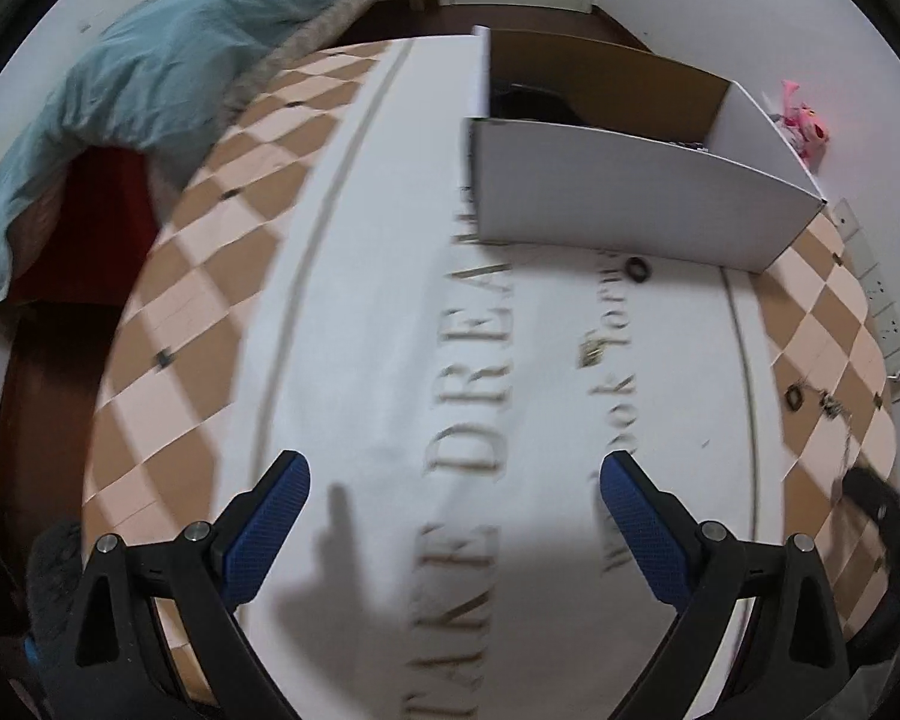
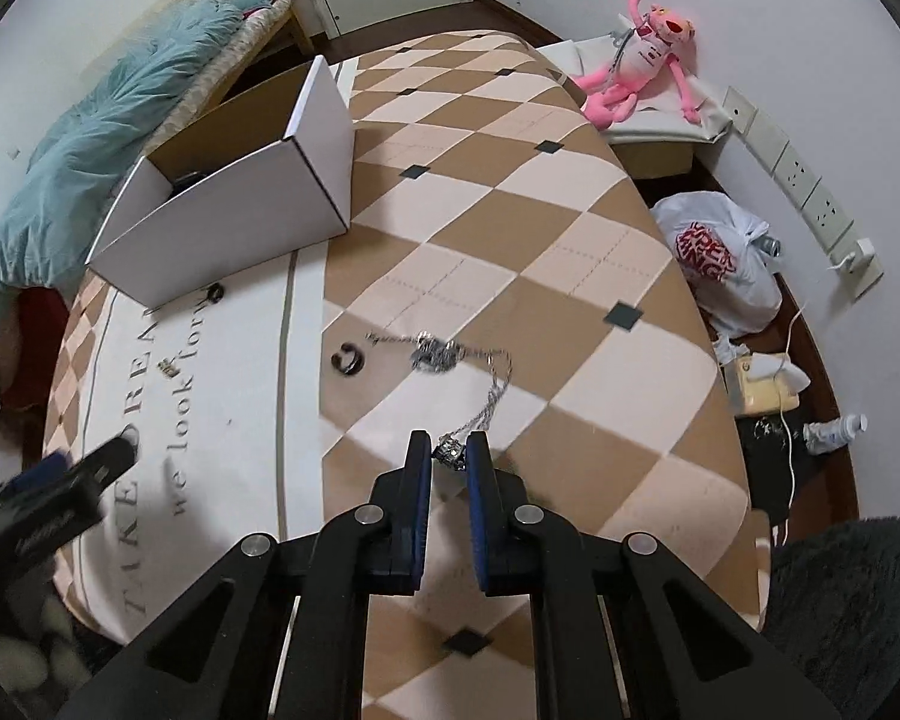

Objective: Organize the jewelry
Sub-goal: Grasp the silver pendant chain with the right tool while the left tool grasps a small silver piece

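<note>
My right gripper is shut on the end of a silver chain necklace, which trails away across the checkered blanket. A dark ring lies left of the chain, another dark ring lies by the white cardboard box, and a small gold piece lies on the lettering. My left gripper is open and empty above the blanket's white panel. In its view I see the box, a ring, the gold piece and another ring.
A blue duvet lies on a bed at the left. A pink plush toy, a white plastic bag, wall sockets, a cable and a bottle are at the right, off the blanket.
</note>
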`<state>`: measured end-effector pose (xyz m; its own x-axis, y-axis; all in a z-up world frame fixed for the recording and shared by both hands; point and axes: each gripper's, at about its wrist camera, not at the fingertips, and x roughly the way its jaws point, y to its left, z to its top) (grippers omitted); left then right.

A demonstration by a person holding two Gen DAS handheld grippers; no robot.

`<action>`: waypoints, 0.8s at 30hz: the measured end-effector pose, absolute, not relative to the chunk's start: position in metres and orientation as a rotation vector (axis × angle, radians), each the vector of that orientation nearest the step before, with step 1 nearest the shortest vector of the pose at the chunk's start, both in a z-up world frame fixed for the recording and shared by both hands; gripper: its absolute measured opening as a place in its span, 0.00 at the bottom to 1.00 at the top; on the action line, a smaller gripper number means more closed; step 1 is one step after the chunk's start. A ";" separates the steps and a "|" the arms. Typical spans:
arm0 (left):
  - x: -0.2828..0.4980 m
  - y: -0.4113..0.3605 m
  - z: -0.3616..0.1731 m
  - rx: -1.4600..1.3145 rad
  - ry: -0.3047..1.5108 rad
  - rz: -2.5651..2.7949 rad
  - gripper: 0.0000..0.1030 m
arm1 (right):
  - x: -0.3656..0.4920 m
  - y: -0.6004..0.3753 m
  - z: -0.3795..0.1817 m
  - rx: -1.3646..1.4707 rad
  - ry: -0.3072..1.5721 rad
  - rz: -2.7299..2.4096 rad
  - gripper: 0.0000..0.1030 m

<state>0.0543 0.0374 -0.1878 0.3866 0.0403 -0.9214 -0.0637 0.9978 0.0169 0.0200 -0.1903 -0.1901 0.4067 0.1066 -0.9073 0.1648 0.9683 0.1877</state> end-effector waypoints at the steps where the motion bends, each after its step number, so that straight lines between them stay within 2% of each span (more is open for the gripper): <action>1: 0.058 0.033 -0.188 -0.031 1.165 0.048 0.96 | 0.018 -0.191 -0.189 0.271 1.155 -0.040 0.12; 5: 0.072 0.017 -0.192 -0.023 1.141 0.001 0.92 | 0.018 -0.200 -0.186 0.302 1.146 -0.062 0.12; 7: 0.078 0.011 -0.196 -0.012 1.149 -0.008 0.72 | 0.019 -0.205 -0.184 0.315 1.137 -0.070 0.12; 9: 0.082 0.007 -0.197 0.004 1.139 -0.013 0.62 | 0.019 -0.208 -0.181 0.324 1.131 -0.071 0.12; 11: 0.085 0.003 -0.195 0.012 1.115 -0.038 0.40 | 0.018 -0.212 -0.177 0.344 1.118 -0.073 0.12; 12: 0.087 0.002 -0.194 0.018 1.110 -0.044 0.19 | 0.018 -0.214 -0.175 0.361 1.109 -0.071 0.12; 13: 0.089 0.001 -0.193 0.019 1.111 -0.053 0.10 | 0.017 -0.216 -0.173 0.374 1.104 -0.068 0.12; 15: 0.091 0.001 -0.193 0.006 1.117 -0.069 0.06 | 0.017 -0.223 -0.166 0.417 1.081 -0.063 0.12; 24: 0.082 0.016 -0.162 -0.062 1.087 -0.127 0.06 | 0.025 -0.230 -0.126 0.485 1.013 -0.002 0.12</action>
<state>0.0824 0.0157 -0.1621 0.4588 -0.1334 -0.8785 0.0720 0.9910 -0.1128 0.0245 -0.2305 -0.1258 0.5388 0.2192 -0.8134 0.2227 0.8942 0.3884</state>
